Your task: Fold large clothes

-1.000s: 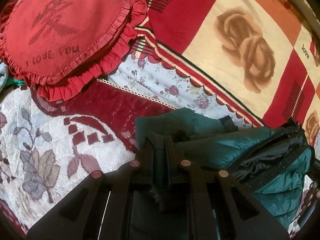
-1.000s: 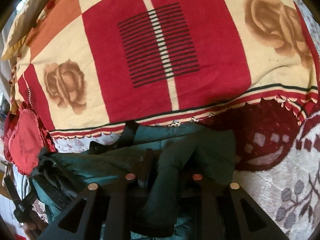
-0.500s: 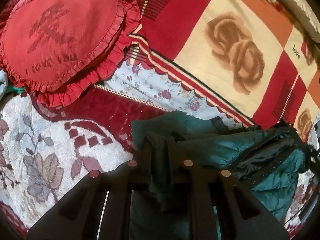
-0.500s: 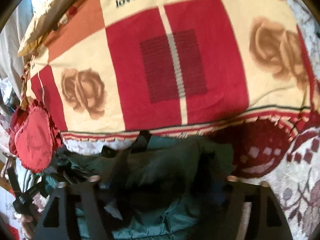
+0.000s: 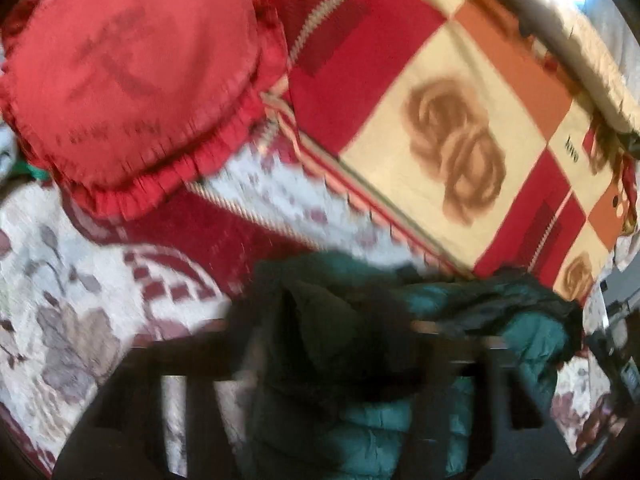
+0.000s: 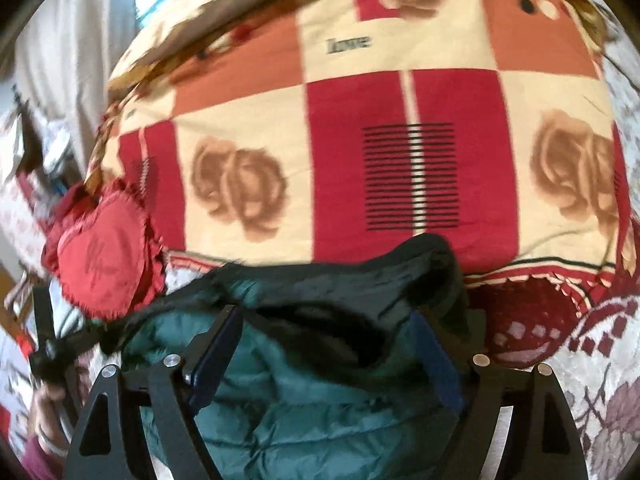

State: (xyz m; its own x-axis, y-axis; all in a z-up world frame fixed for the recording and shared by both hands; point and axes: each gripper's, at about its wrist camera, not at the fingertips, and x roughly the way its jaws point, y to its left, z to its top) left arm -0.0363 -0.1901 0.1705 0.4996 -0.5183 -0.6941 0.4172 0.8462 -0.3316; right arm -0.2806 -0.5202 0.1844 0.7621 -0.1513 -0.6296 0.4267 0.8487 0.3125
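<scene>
A dark green quilted jacket (image 6: 320, 392) with a black lining lies bunched on the bed. In the right wrist view my right gripper (image 6: 324, 320) is open, its jaws spread wide over the jacket, and grips nothing. In the left wrist view, which is blurred by motion, the jacket (image 5: 360, 340) fills the bottom middle. My left gripper (image 5: 324, 320) looks spread apart with the jacket between the fingers (image 5: 188, 360); the blur hides the fingertips. The left gripper also shows at the far left of the right wrist view (image 6: 52, 352).
A red heart-shaped frilled cushion (image 5: 132, 80) lies at the upper left, also seen in the right wrist view (image 6: 104, 260). A red and cream rose-patterned blanket (image 6: 360, 140) is piled behind the jacket. The bed cover (image 5: 60, 300) has a white and dark red floral pattern.
My right gripper opened and let go of the green sleeve. My left gripper, shut on the jacket earlier, now looks spread. Both views have pulled back from the jacket.
</scene>
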